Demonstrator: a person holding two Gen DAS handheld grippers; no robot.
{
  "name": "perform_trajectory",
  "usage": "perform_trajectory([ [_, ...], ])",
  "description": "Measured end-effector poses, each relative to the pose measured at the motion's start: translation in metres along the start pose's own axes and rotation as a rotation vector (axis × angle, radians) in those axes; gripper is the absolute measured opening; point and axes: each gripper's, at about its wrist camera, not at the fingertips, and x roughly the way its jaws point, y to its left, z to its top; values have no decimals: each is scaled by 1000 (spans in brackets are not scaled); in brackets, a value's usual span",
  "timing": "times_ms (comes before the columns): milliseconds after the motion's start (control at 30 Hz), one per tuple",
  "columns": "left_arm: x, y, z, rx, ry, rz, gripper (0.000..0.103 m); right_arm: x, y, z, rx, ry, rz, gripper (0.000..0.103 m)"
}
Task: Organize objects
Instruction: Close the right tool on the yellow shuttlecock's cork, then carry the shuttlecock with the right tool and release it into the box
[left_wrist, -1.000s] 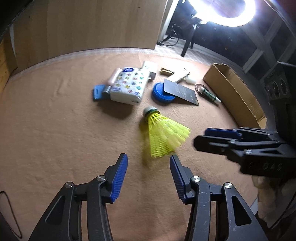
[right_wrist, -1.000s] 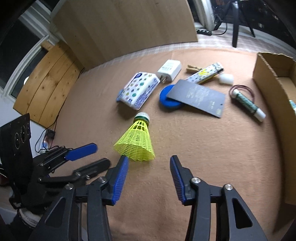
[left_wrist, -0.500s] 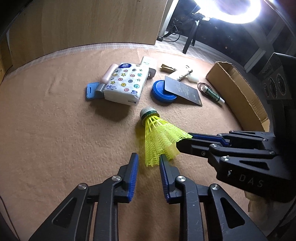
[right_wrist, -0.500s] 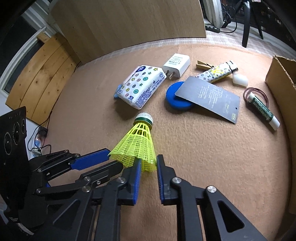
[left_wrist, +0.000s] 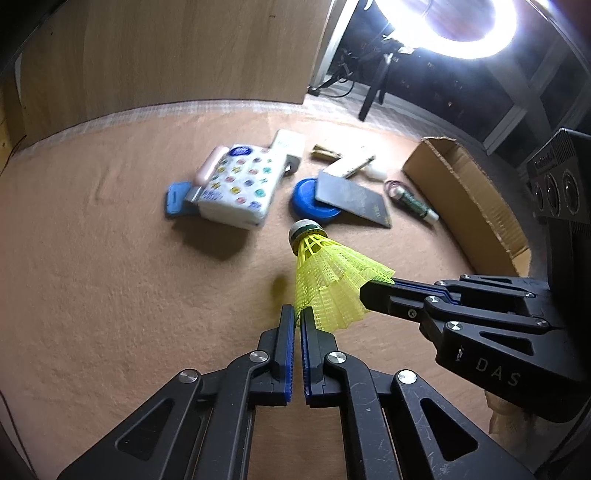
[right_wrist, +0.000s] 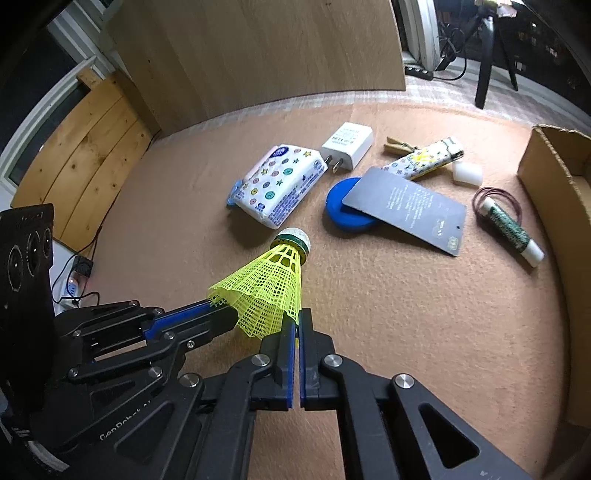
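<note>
While both tongs (left_wrist: 297, 317) (right_wrist: 296, 325) pinch its skirt, the shuttlecock (left_wrist: 328, 273) points cork-first away.

Yellow shuttlecock (left_wrist: 334, 280) — lifted, cork-forward

A ring light (left_wrist: 460, 26) is glaring far right, casting shadows leftward; far items are blurring in the left view, fisheye edges bending and darkening.

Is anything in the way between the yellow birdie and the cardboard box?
Nothing visible. Both grippers, left and right, pinch the shuttlecock's skirt, holding it above the mat. The card and the glue stick lie flat on the mat toward the box, low enough to pass over.
</note>
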Motion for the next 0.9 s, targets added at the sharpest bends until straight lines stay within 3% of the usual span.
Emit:
perform_trajectory([
  [400, -14, -76, 20, 83, -66, -85, 3, -67, -42, -8, 42, -104, -43, 2],
  [900, 13, -230, 52, 259, -80, -209, 3, -151, -149, -27, 160, -227, -186, 2],
])
